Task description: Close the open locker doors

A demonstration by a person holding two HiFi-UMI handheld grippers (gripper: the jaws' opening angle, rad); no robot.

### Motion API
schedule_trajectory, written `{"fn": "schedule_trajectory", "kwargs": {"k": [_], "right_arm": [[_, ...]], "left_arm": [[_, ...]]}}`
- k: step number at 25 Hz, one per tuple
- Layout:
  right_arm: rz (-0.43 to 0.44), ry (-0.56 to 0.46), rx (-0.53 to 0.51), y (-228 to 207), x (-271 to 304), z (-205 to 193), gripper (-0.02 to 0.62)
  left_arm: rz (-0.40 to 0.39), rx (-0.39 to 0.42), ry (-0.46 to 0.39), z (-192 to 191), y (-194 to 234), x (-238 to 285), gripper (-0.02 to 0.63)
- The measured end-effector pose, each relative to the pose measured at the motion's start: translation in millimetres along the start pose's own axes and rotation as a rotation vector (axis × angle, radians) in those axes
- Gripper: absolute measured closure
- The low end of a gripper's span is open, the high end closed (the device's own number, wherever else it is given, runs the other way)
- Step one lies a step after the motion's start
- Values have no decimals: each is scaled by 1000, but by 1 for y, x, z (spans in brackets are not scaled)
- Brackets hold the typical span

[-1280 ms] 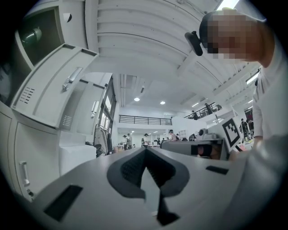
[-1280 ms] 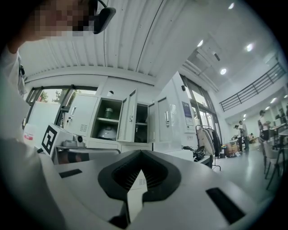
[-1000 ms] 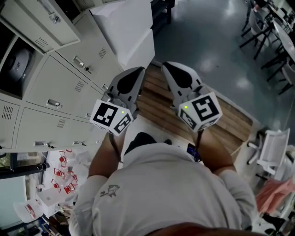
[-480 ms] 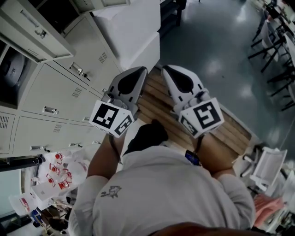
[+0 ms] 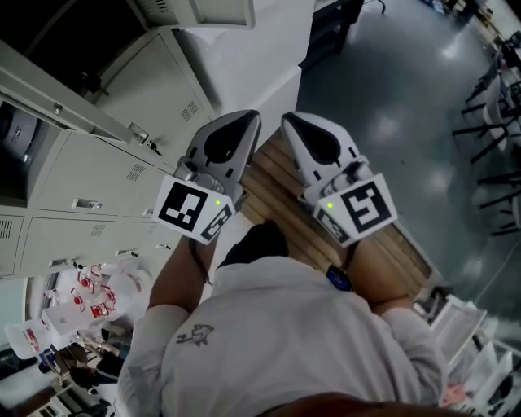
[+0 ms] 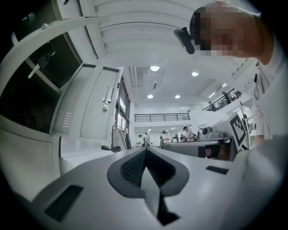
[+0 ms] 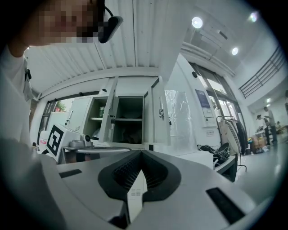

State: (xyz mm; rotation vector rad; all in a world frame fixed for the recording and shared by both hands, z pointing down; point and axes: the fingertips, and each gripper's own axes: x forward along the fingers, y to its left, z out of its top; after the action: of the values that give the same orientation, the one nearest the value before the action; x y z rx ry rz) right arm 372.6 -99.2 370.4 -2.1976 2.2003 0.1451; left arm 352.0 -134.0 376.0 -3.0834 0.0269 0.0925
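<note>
Over the last second the pale grey metal locker bank (image 5: 106, 163) has slid down and to the left in the head view. A dark open compartment (image 5: 73, 32) at the upper left now fills far more of the corner than it did, while the white chair at the lower right has dropped towards the edge. The left gripper (image 5: 248, 120) and the right gripper (image 5: 291, 122) have kept their side-by-side pose over the brown slatted wooden platform (image 5: 277, 195). I read this as the person walking along the bank towards the next open door, with no door touched yet, so the closing work lies ahead. Both pairs of jaws are pressed together on nothing: the ribbed pads meet in the left gripper view (image 6: 145, 150) and likewise in the right gripper view (image 7: 140, 155). The task's things are the open grey sheet-metal locker doors. One door with vent slots (image 5: 195, 10) sits at the top of the head view, and a handled one (image 6: 101, 108) stands beside a dark cavity in the left gripper view. Two more (image 7: 156, 112) are ahead in the right gripper view. There they are tall narrow panels with the long axis upright, swung out from the bank's face towards the aisle. How far each is swung is probably near square to the face, but the wide lens makes this hard to judge.
</note>
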Motion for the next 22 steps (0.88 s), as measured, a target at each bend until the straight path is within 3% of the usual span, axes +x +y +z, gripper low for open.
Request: {"fn": "schedule_trajectory", "kwargs": {"k": [5, 13, 22], "right_arm": [[106, 10, 5, -13, 59, 22, 595], [215, -5, 26, -12, 103, 56, 595], [520, -49, 13, 17, 131, 98, 595]], "left_arm": [[72, -14, -19, 32, 46, 14, 607], [178, 6, -26, 71, 77, 3, 607], [421, 40, -37, 105, 81, -27, 607]]}}
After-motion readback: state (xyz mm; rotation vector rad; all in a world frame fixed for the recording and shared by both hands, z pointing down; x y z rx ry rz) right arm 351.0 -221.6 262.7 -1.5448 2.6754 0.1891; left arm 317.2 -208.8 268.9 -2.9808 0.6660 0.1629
